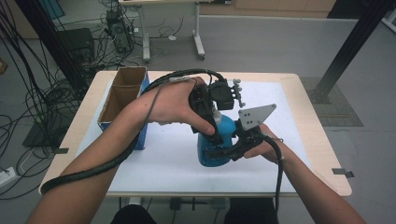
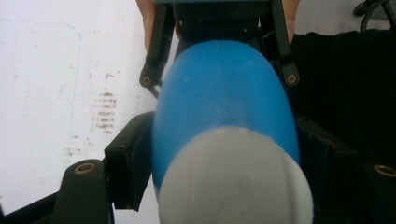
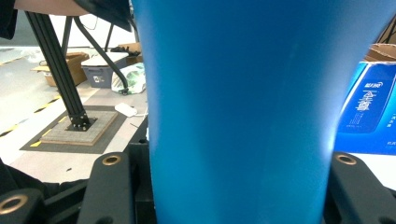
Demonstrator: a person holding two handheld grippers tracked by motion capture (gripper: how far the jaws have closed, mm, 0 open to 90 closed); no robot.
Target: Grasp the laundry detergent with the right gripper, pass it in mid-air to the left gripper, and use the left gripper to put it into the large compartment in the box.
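while right fingers (image 3: 233, 186) clamp the blue bottle (image 1: 215, 142), left fingers (image 2: 224, 158) hug its white cap (image 2: 236, 179).

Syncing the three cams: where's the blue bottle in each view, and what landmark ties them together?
High view: blue bottle stands at table centre on the white mat, between both grippers.
Left gripper view: seen from above, body mid-frame, its white cap at the bottom.
Right gripper view: its body spans the middle, top to bottom, between the jaws.
Shared landmark: blue carton left of the bottle in the high view, at the right edge of the right gripper view.
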